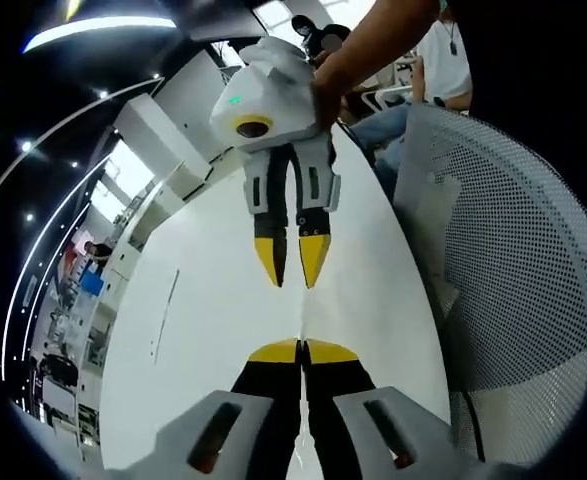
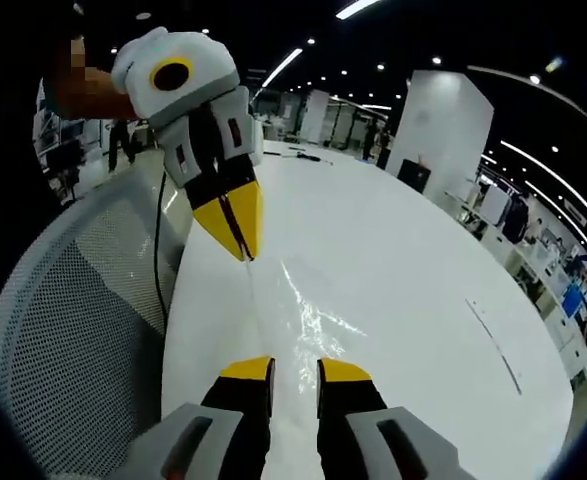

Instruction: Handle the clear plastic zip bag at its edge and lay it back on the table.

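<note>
Tongs faced each other across the white surface (image 1: 213,300), tip toward tip, with the clear plastic zip bag (image 2: 308,325) stretched between them. In the left gripper view the left tongs (image 1: 301,350) rose from the bottom with their yellow tips pressed together on the near edge of the bag, and the right tongs (image 1: 294,262) came down from above, a person's hand (image 1: 325,92) round their white body, their yellow tips a little apart. In the right gripper view the right tongs (image 2: 294,370) stood parted at the bottom, with a clear gap between the yellow tips and the bag's near end running into that gap; whether they gripped it I could not tell. Across from them the left tongs (image 2: 241,245) showed their tips drawn to a single point on the bag's far edge.

That bag was nearly invisible in the left gripper view, no more than a thin pale line between the two pairs of tips. From the right gripper view it showed as a glossy, wrinkled strip with bright glints, lying low over the surface. A grey mesh chair back (image 1: 513,270) stood beside the surface.
</note>
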